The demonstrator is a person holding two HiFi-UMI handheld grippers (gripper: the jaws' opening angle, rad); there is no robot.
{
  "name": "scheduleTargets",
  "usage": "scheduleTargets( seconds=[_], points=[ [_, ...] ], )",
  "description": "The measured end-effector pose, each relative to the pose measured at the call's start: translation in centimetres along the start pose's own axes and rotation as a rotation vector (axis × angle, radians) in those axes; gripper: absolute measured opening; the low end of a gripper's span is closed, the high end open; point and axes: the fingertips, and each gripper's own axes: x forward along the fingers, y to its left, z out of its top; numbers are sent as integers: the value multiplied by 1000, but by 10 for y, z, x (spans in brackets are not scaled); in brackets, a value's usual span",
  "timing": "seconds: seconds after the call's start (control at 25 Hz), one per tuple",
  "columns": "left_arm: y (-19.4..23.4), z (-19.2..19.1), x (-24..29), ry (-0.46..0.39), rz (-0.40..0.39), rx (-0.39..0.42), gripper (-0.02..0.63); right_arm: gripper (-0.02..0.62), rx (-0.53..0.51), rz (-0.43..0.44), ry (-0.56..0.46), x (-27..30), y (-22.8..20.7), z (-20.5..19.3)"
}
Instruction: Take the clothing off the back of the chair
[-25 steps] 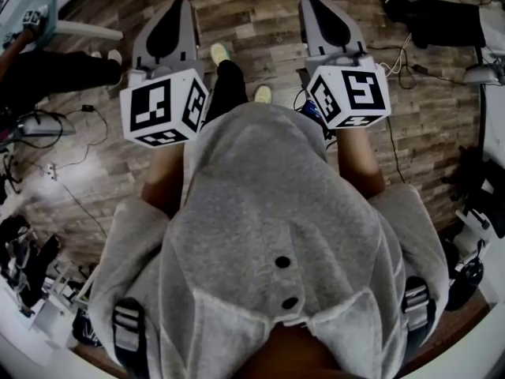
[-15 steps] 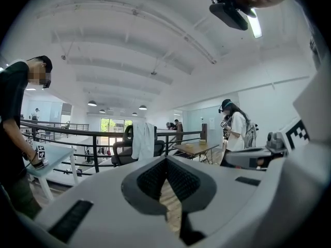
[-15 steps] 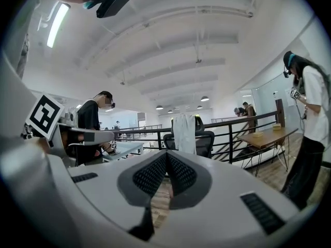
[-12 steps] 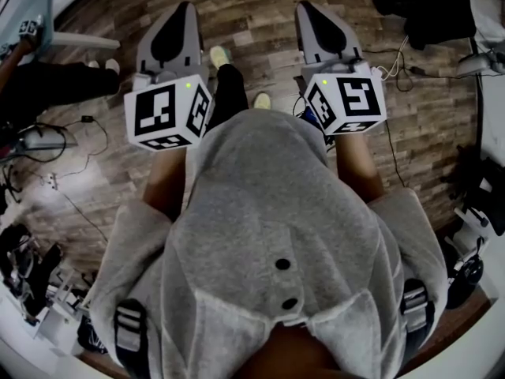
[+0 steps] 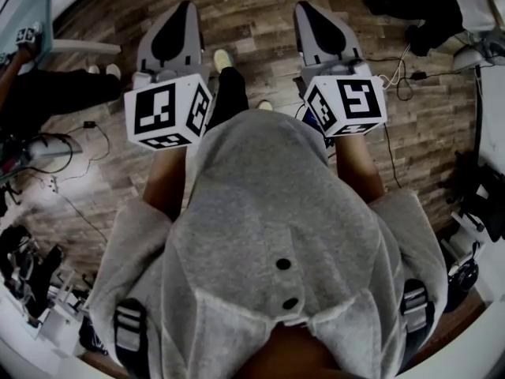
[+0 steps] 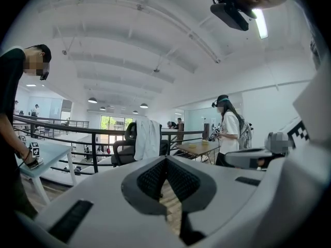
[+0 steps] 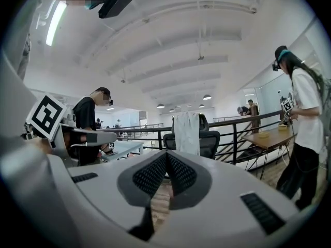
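Observation:
A white garment (image 6: 148, 138) hangs over the back of a black office chair (image 6: 122, 150) some way ahead, by a dark railing. The right gripper view shows the same garment (image 7: 186, 133) and chair (image 7: 209, 141). My left gripper (image 6: 166, 158) is shut with nothing in it, its tips meeting below the garment in the picture. My right gripper (image 7: 166, 154) is also shut and holds nothing. In the head view both grippers, left (image 5: 180, 10) and right (image 5: 306, 8), are held side by side and level over the wood floor, in front of my grey hooded top.
A dark railing (image 6: 77, 133) runs behind the chair. A person in black (image 6: 11, 112) stands at a pale table at left. A person in a white shirt (image 7: 305, 118) stands by a wooden table (image 7: 269, 136) at right. Cables (image 5: 75, 129) lie on the floor.
The floor, cables and people's feet have shifted in the head view as I move forward. Both grippers keep their places side by side and stay shut.

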Motion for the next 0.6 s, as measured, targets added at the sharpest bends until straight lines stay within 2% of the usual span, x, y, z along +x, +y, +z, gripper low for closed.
scheduleTargets(
  seconds=[0.6],
  points=[
    [59,15,91,31,-26,-16,12,11,-19,8,29,112,-22,23]
  ],
)
